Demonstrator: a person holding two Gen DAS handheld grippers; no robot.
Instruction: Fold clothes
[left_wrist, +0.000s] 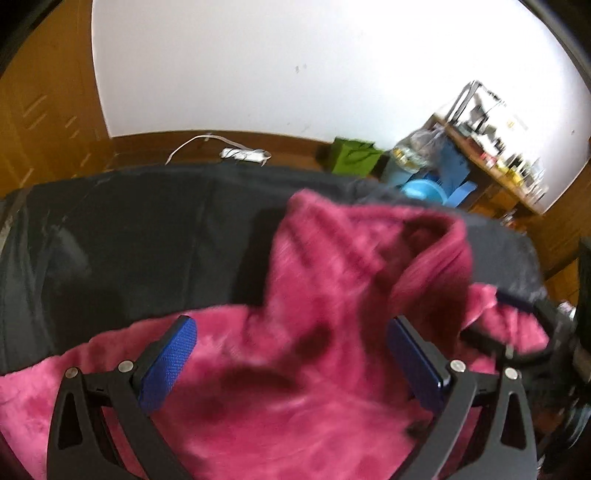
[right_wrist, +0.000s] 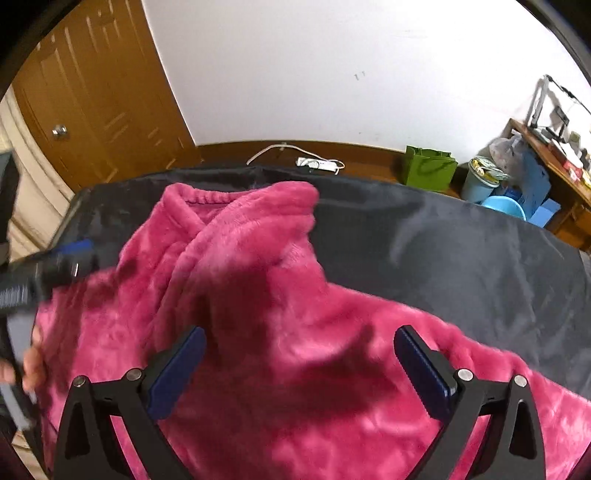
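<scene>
Both pairs of fingers (left_wrist: 173, 365) stand wide, holding nothing, above the pink robe (right_wrist: 258, 295), which lies rumpled on the dark tabletop (right_wrist: 443, 240); best to pinch one free edge and keep the fleece flat while folding

Two fisheye wrist cameras look forward along wide-set jaws, low and close over a pink fleece garment (left_wrist: 295, 369) on a dark-covered surface (left_wrist: 129, 229). The left view faces the far white wall (left_wrist: 258, 66), angled toward the cluttered right corner. The right view sits to its right, facing the same wall and wooden door (right_wrist: 92, 92). Both share the garment, wall, power strip (right_wrist: 319, 163) and green bag (right_wrist: 428, 166).
</scene>
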